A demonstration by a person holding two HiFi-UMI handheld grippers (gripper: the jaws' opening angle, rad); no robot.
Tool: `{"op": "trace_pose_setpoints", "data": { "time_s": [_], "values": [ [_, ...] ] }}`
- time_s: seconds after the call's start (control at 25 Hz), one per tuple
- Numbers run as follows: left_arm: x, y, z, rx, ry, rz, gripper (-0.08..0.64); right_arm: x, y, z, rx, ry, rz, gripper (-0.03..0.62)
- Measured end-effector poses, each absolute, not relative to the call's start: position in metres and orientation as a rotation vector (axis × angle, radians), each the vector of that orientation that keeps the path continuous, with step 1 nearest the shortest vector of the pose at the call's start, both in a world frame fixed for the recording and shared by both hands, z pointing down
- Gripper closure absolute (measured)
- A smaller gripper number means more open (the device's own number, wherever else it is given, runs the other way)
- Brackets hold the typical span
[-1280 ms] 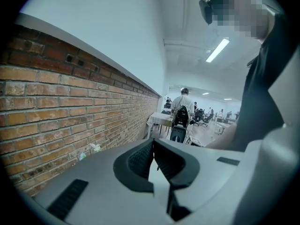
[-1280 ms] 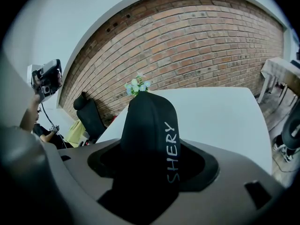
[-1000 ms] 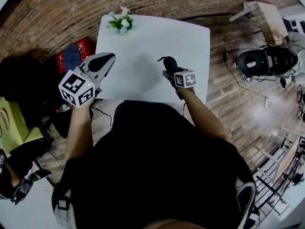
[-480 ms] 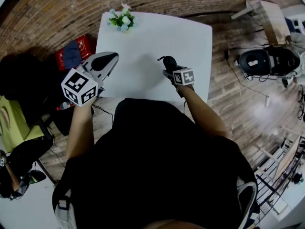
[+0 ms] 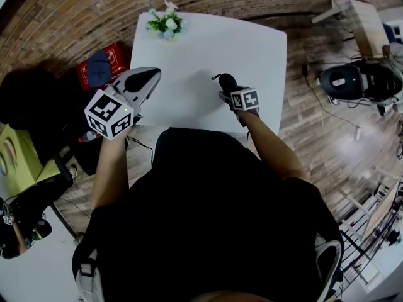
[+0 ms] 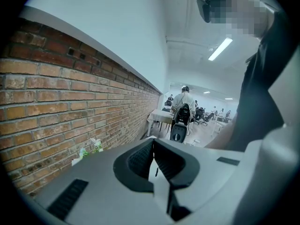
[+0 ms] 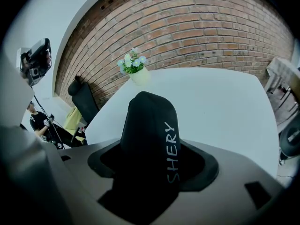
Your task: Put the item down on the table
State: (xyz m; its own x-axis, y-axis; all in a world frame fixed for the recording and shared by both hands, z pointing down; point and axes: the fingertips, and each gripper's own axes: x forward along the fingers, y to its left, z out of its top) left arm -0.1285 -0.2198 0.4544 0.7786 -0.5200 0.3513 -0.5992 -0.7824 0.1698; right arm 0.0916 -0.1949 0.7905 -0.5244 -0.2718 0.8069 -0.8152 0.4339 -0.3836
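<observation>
Standing up between the jaws of the right gripper (image 7: 152,165) is a black pouch (image 7: 147,121), clamped on both sides by the pads. It is matt black and soft-looking, with a rounded top. The word SHERY runs up one side in white letters. In the head view it hangs over the near right part of the white table (image 7: 220,107), close to the front edge. Whether its lower end touches the tabletop I cannot tell.

At the far left corner of the table stands a small pale pot (image 7: 140,77). It holds a bunch of white and pale blue flowers (image 7: 131,61) with green leaves, and it is well apart from the pouch. The tabletop between them is bare.

The left gripper (image 6: 153,161) is held up off the table's near left corner. Its jaws are pressed together with nothing between them. A brick wall (image 7: 197,32) rises behind the table.
</observation>
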Motion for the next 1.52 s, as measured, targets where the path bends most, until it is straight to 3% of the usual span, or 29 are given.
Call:
{"op": "trace_pose_setpoints", "data": {
  "time_s": [1.52],
  "values": [
    [-0.133, -0.218, 0.475, 2.626, -0.852, 0.399, 0.549, 0.076, -0.183, 0.850, 0.793, -1.940, 0.994, 0.252]
  ]
}}
